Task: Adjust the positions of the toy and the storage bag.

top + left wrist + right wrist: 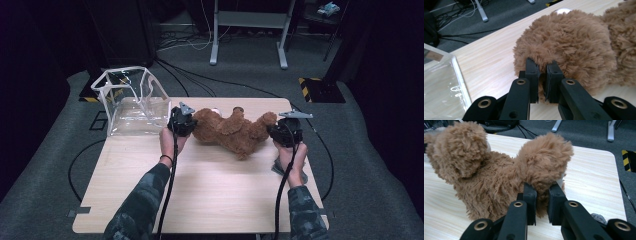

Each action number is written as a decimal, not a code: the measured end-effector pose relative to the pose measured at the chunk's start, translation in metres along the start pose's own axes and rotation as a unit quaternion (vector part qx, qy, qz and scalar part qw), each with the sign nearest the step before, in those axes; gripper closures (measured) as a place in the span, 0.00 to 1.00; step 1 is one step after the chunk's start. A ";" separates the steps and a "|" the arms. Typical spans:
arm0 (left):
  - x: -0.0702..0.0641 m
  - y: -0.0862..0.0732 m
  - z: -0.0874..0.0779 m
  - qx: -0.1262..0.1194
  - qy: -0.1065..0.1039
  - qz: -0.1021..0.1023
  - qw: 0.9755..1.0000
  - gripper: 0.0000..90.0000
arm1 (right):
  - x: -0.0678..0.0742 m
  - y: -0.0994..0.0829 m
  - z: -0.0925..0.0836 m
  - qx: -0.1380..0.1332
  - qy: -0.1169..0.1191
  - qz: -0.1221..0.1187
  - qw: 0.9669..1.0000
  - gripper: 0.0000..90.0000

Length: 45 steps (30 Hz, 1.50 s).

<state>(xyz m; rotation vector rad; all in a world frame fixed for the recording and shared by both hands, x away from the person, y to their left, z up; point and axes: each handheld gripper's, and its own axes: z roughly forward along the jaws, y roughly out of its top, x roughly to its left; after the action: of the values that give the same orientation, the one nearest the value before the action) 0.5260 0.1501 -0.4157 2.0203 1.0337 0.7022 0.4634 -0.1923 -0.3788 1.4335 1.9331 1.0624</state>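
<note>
A brown plush teddy bear (232,131) lies across the far half of the wooden table (200,200). My left gripper (190,126) is at the bear's left end. In the left gripper view it (542,64) is shut on a tuft of fur on the bear's round head (569,47). My right gripper (273,131) is at the bear's right end. In the right gripper view it (542,188) is shut on one fluffy limb (546,157) of the bear (486,182).
A clear plastic bag with white edging (132,102) stands open at the table's far left corner, close to my left gripper; its edge (459,75) lies beside the jaws. A small grey object (279,167) lies under the right hand. Cables and a metal stand (250,30) are on the floor beyond.
</note>
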 end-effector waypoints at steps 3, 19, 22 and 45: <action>0.003 0.002 0.004 0.006 -0.001 0.001 1.000 0.93 | 0.004 -0.002 -0.005 -0.003 0.001 0.000 1.000 0.89; 0.010 -0.004 0.025 0.058 -0.004 -0.014 0.998 0.82 | 0.034 -0.032 -0.011 0.030 0.040 -0.016 0.999 0.88; 0.014 -0.009 0.018 0.058 -0.019 -0.031 0.998 0.58 | 0.032 -0.035 -0.008 0.036 0.049 -0.006 0.998 0.86; -0.082 0.015 -0.018 0.000 -0.126 0.029 0.992 0.26 | 0.031 -0.043 0.001 0.081 0.060 -0.011 0.995 0.82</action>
<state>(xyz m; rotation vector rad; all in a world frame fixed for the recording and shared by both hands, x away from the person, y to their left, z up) 0.4759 0.0815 -0.4034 2.0828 0.8317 0.4604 0.4308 -0.1690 -0.4131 1.4594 2.1583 1.0216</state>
